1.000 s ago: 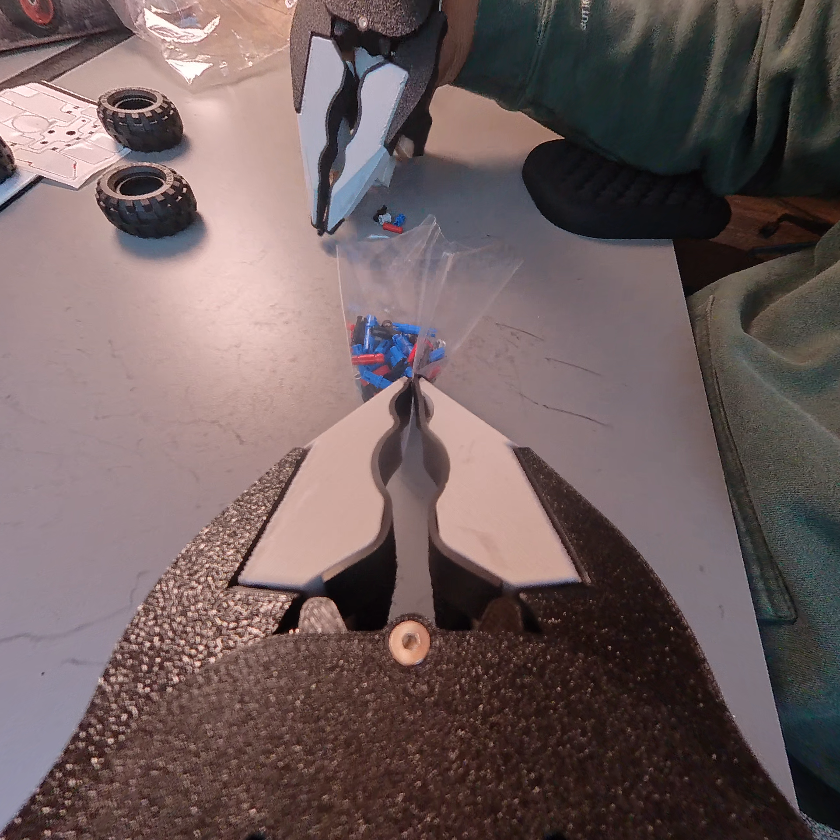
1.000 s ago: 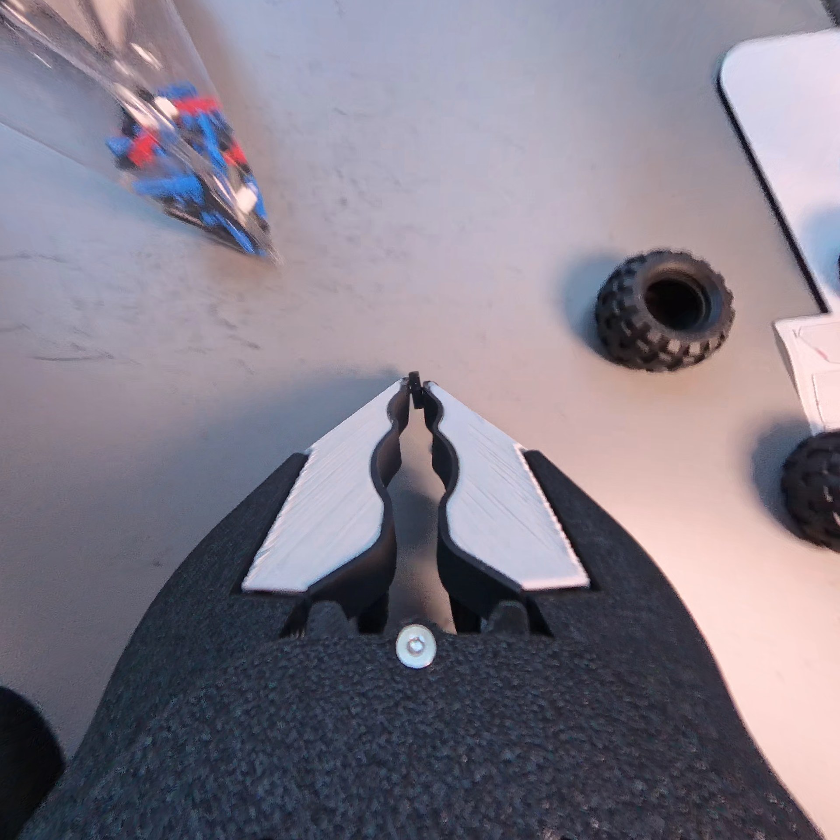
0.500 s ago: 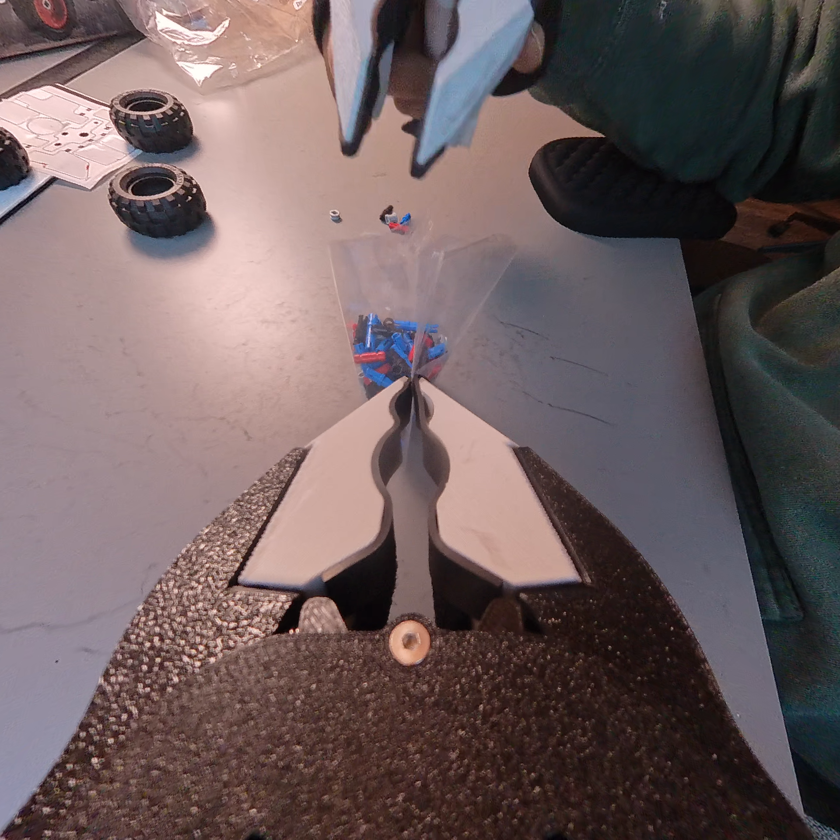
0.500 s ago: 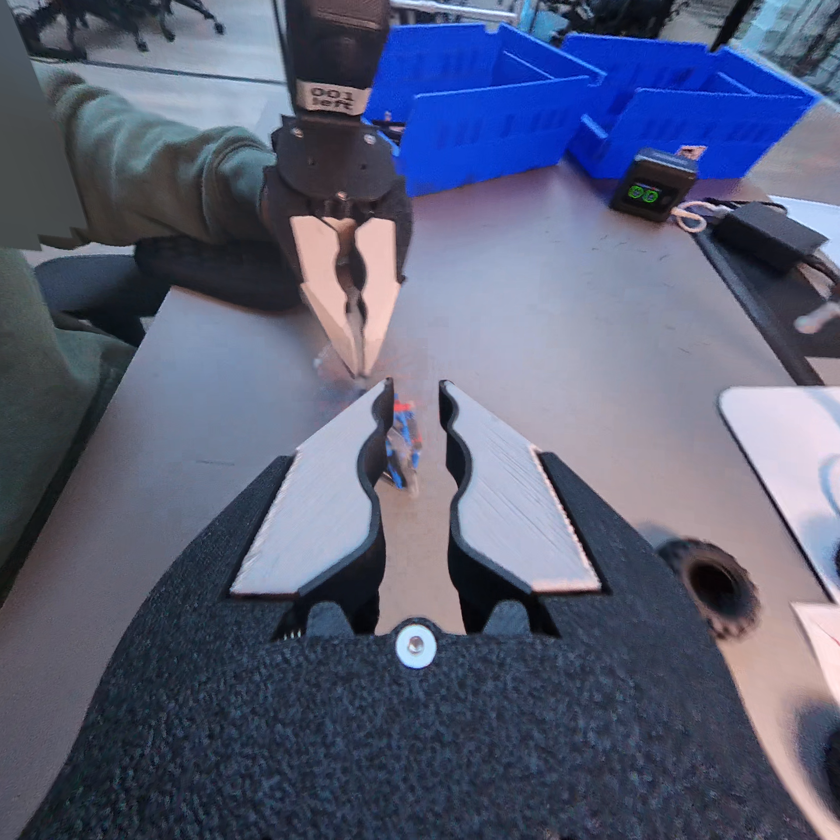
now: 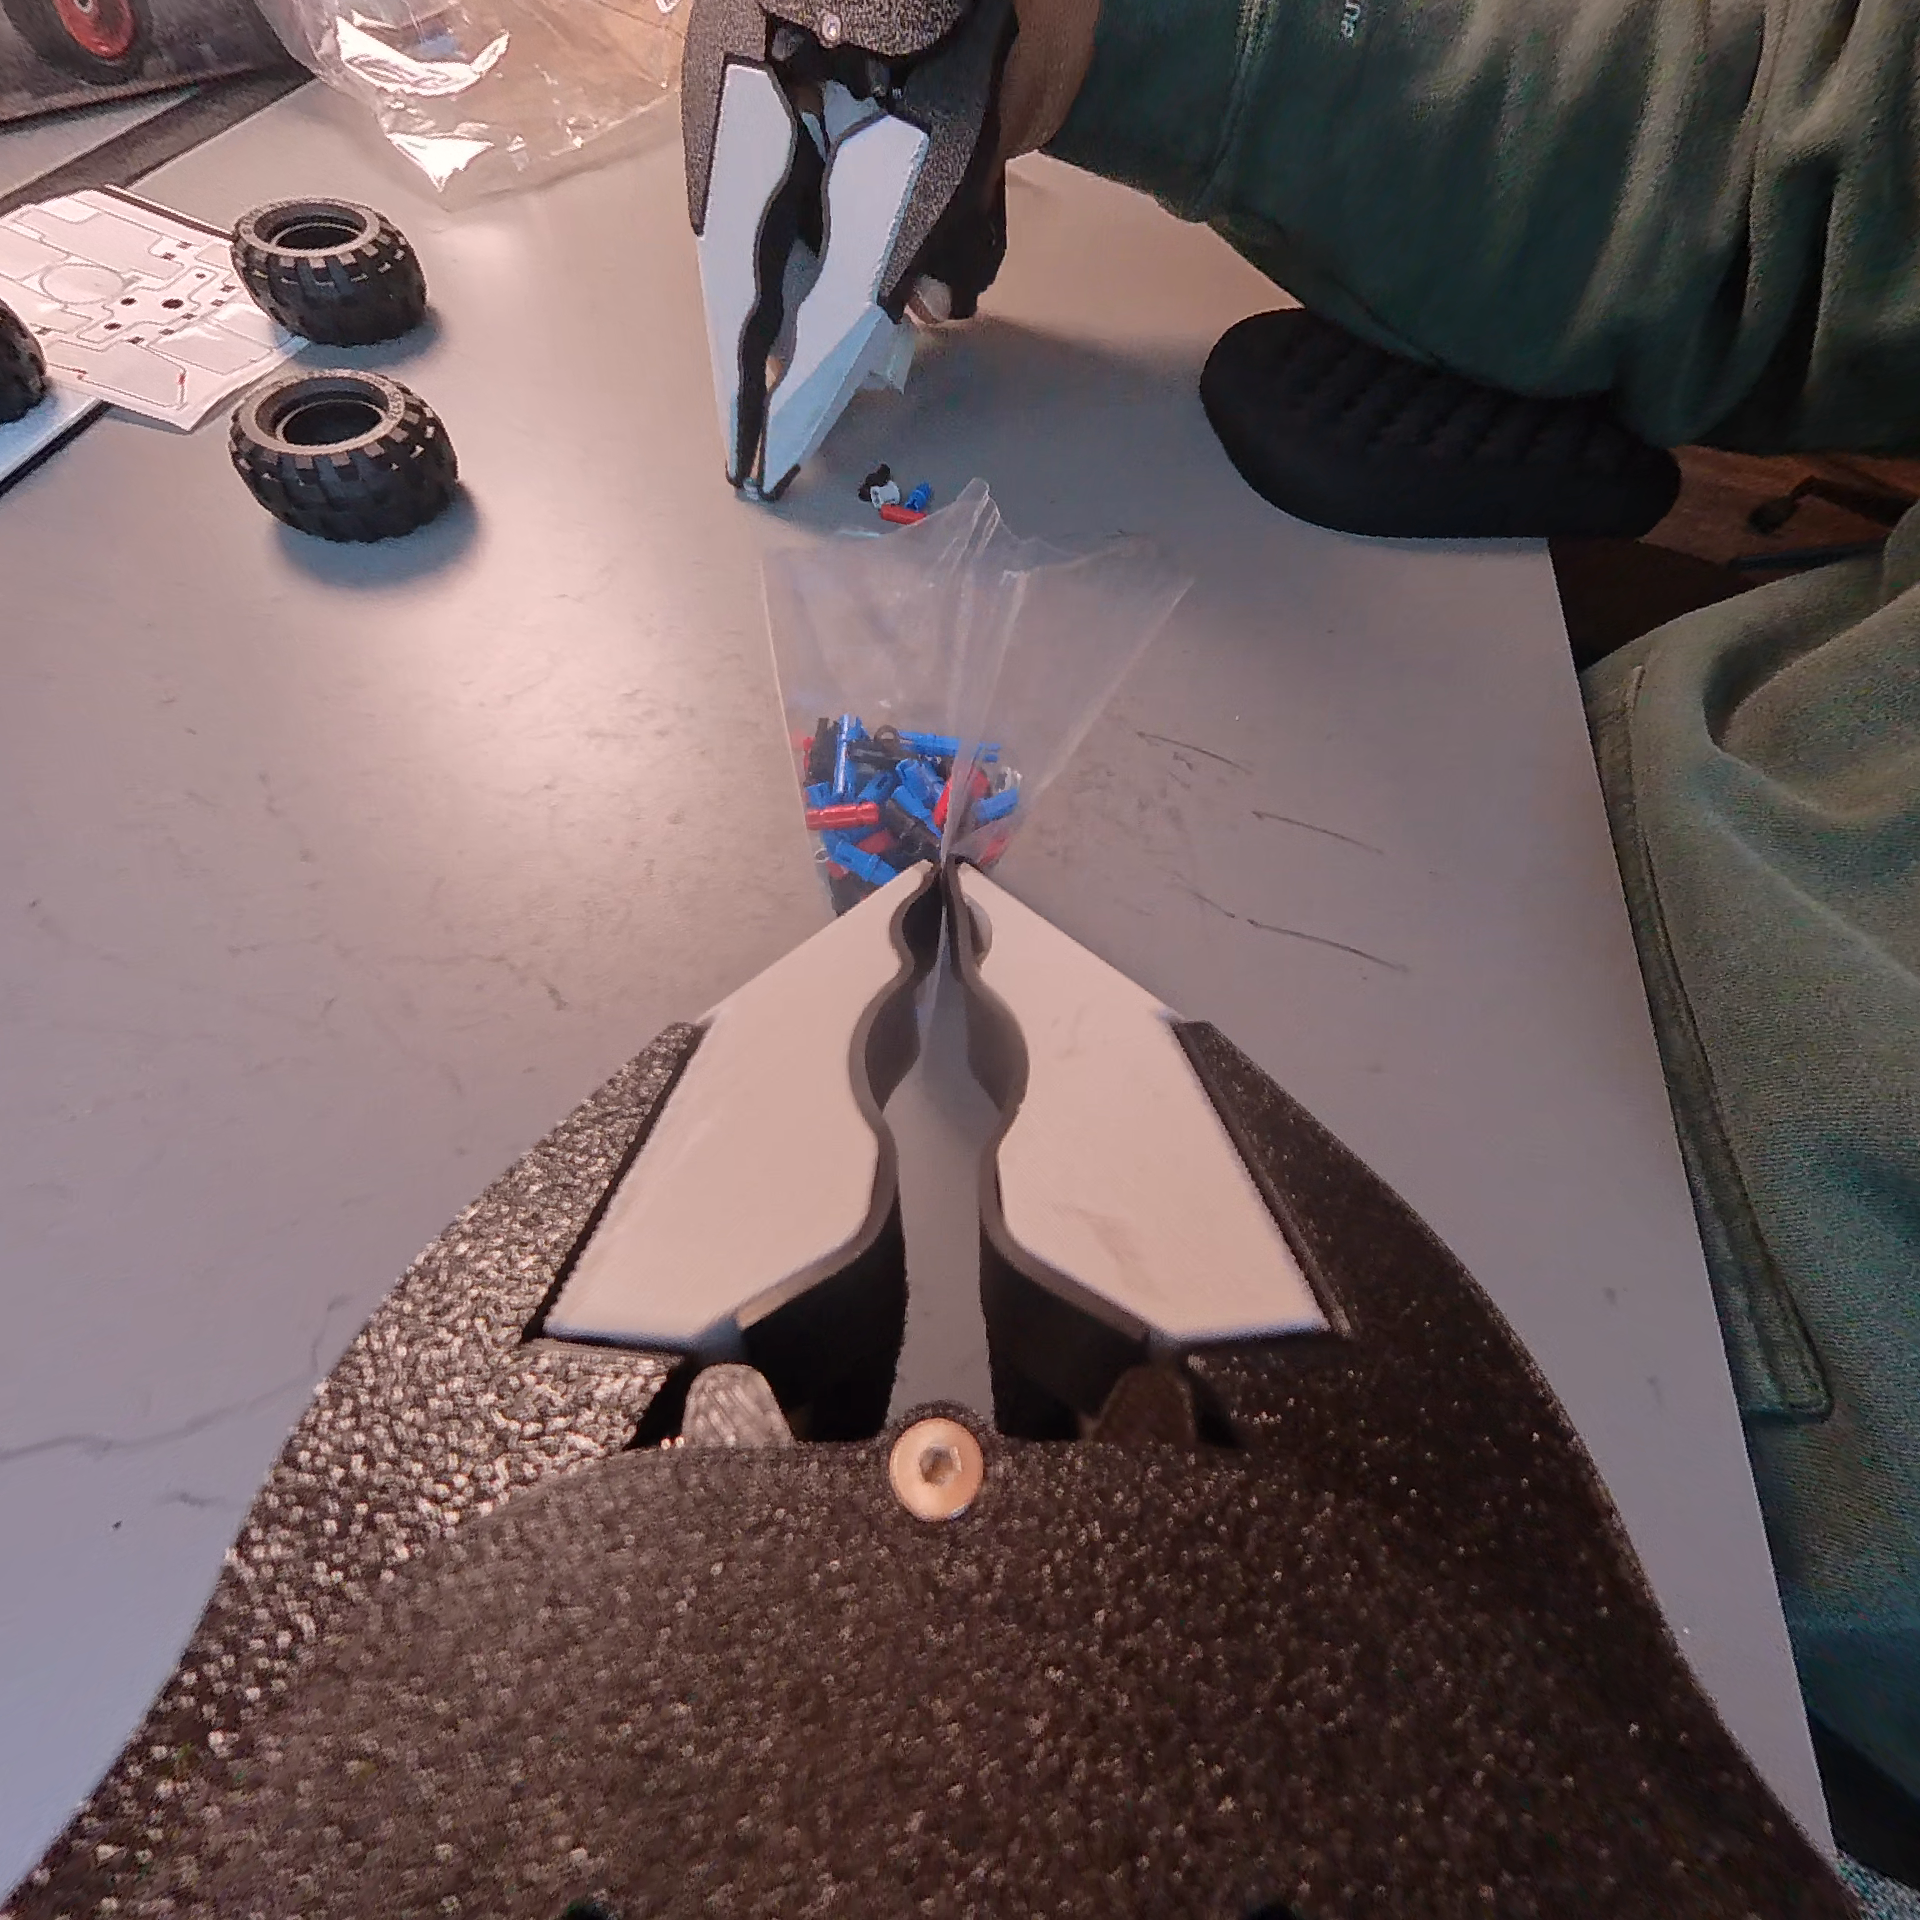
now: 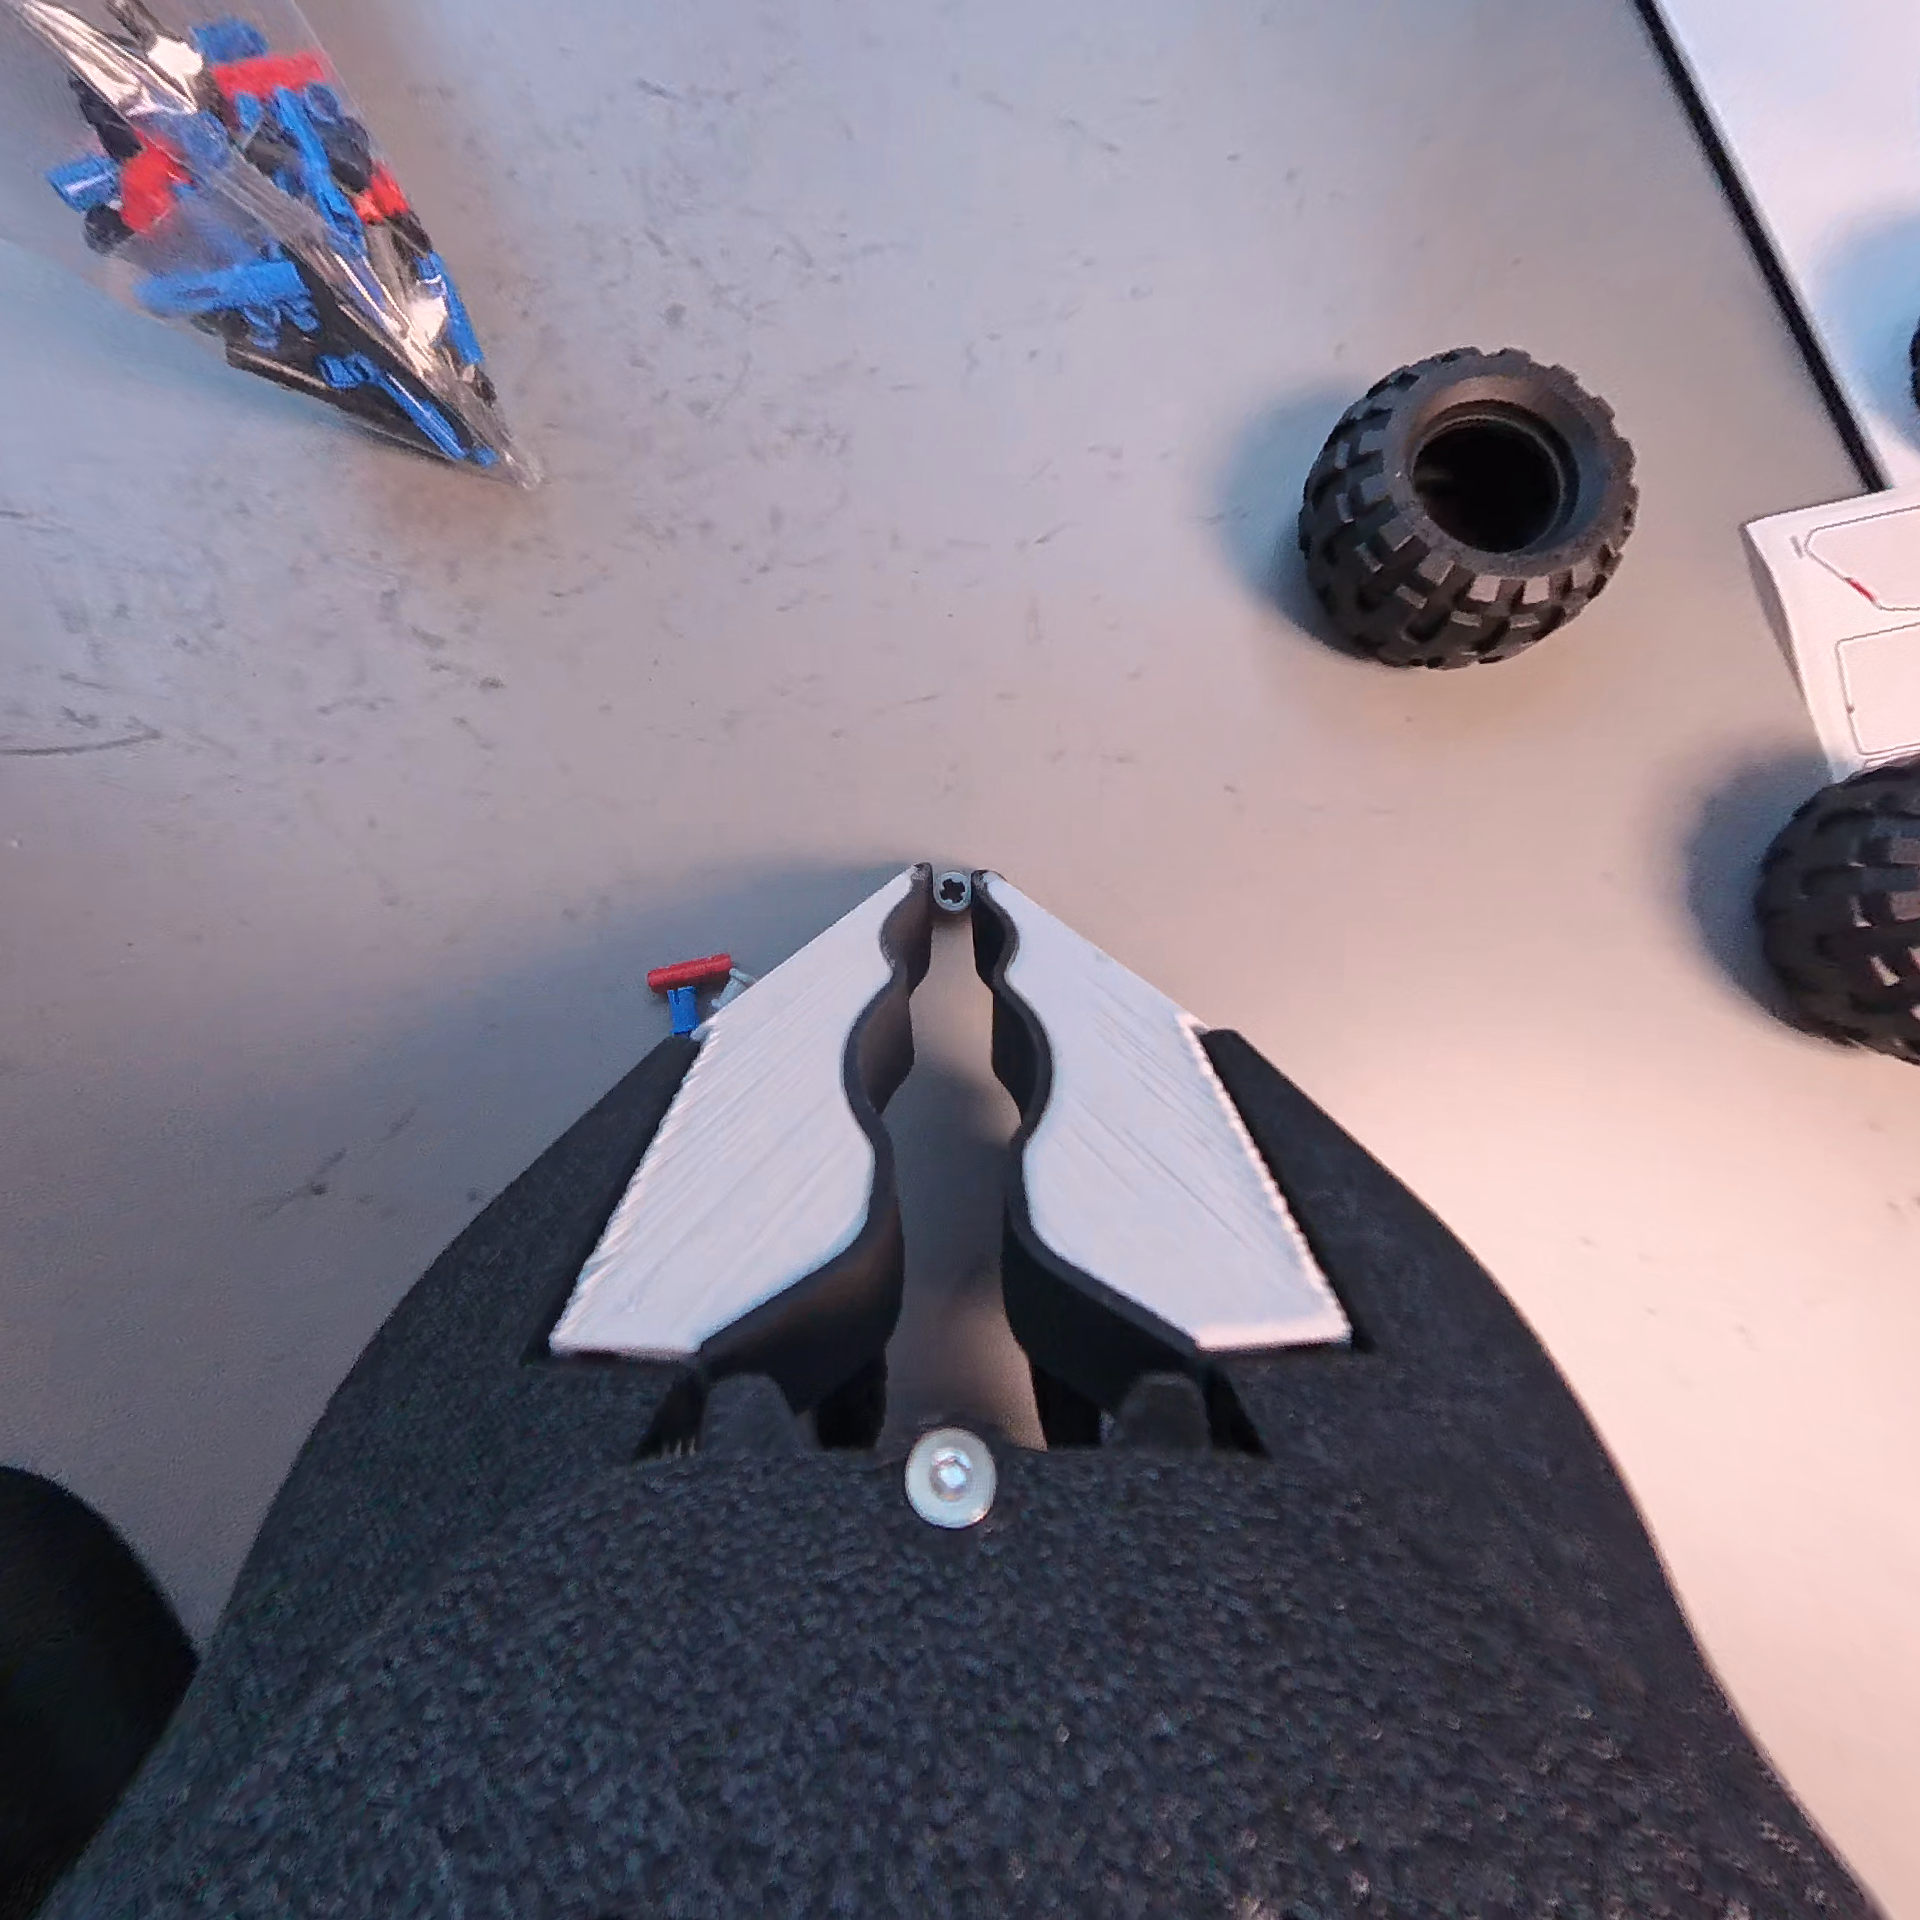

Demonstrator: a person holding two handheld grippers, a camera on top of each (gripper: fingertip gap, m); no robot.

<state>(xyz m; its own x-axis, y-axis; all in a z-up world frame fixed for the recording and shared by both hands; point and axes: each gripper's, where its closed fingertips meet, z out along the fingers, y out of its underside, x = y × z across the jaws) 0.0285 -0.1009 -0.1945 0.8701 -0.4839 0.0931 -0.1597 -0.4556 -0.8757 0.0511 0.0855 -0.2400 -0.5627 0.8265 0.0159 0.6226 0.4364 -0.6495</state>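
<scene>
The clear plastic bag of small blue, red and black toy building pins (image 5: 914,774) lies on the grey scuffed tabletop (image 5: 416,779), near its right edge, with its loose open end fanned out away from the left gripper (image 5: 943,871). That gripper's grey fingers are pressed together on a fold of the bag's film, right beside the heap of pins inside.

Beyond the bag's open end, a little cluster of loose pins, red, blue and black (image 5: 894,492), sits on the table. Just beside them the right gripper (image 5: 756,484) points steeply down, its tips at the table surface. In its own camera, the right gripper (image 6: 951,891) has its jaws nearly closed and clamped on a tiny grey round bushing with a cross-shaped hole (image 6: 952,891), held at the very tips. A red pin and a blue pin (image 6: 688,987) lie just off the left finger's outer edge.

Two black knobbly rubber toy tyres (image 5: 341,455) (image 5: 328,270) rest on their sides well to the left of the bag, beside a white printed sheet (image 5: 125,301). A crumpled, empty clear wrapper (image 5: 468,94) lies at the far side. A green fleece sleeve (image 5: 1455,156) reaches in behind the right gripper, above a black padded armrest (image 5: 1423,436).
</scene>
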